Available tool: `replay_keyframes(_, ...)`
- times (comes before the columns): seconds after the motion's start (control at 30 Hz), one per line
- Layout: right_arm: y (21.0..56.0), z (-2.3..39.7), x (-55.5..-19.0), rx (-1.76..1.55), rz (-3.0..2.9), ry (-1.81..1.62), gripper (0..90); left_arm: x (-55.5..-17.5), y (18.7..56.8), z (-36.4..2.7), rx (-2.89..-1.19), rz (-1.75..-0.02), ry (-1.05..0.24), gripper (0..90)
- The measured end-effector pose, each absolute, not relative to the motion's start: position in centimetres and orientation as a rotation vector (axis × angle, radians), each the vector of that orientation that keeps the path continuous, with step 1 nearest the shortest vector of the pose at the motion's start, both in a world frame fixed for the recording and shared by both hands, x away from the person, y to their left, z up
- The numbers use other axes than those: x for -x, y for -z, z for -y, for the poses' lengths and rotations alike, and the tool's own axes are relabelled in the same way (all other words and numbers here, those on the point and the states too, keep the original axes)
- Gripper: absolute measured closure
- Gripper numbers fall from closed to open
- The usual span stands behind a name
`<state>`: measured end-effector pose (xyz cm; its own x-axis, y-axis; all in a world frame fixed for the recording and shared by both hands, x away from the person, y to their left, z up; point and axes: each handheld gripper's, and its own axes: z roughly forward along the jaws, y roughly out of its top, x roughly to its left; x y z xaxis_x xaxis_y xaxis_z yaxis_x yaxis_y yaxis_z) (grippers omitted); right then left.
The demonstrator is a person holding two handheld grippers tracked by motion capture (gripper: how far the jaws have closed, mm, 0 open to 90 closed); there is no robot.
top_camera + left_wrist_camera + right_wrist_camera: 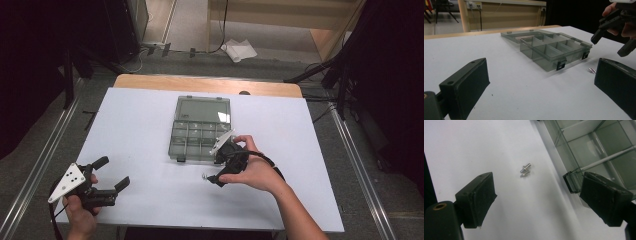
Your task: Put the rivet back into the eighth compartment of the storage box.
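Right gripper (536, 195) was held spread, empty, above two small pins (525, 170) at 7 o'clock of the compartment box (200, 131) — pickup pending; jaws must be lowered astride. Left gripper (111, 172) was parked, spread.

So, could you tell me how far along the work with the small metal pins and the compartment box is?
Done: the compartment box lies open, its lid flat behind. In hand: the right gripper, jaws open and empty, hovers over two small metal pins lying on the white table beside the box. Left: gripping the pins and, probably, placing them in a compartment. The left gripper waits open.
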<state>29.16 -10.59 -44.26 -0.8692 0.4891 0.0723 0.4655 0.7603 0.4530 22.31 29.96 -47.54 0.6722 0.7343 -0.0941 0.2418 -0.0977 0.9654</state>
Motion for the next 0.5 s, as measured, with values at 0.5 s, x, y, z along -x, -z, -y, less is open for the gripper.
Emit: replay_keyframes(0.5, 45.2, 9.3, -28.4, -0.759, -2.938, -0.71, 17.6, -22.3, 47.6, -30.0, -1.658, -0.809, -0.497, 0.0)
